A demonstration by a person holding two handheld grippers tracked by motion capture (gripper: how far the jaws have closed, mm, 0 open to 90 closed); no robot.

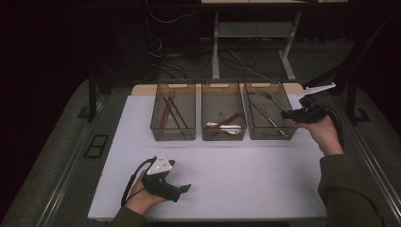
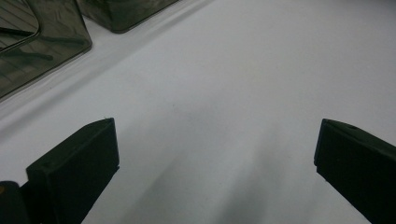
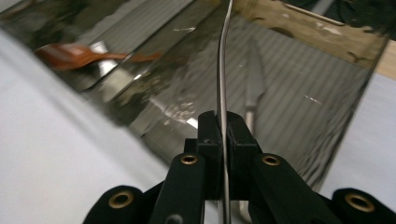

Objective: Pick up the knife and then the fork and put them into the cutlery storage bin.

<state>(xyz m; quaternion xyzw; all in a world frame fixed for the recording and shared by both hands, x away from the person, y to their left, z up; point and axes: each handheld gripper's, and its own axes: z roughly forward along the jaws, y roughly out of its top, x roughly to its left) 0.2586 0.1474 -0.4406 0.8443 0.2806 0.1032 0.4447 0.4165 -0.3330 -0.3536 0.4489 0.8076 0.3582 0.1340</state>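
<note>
White surface (image 1: 227,184) under dim light, dark floor beyond. At lower left of the high view, the left hand (image 1: 142,196) rests low, its left claw (image 1: 182,191) lying level with jaws wide apart, nothing between them. Three smoky bins (image 1: 222,116) stand in a row at the upper middle. At right, the raised right hand (image 1: 324,132) reaches over the third bin; the right claw (image 3: 223,135) is clamped on a thin metal utensil (image 3: 223,70). I can read no writing.
</note>
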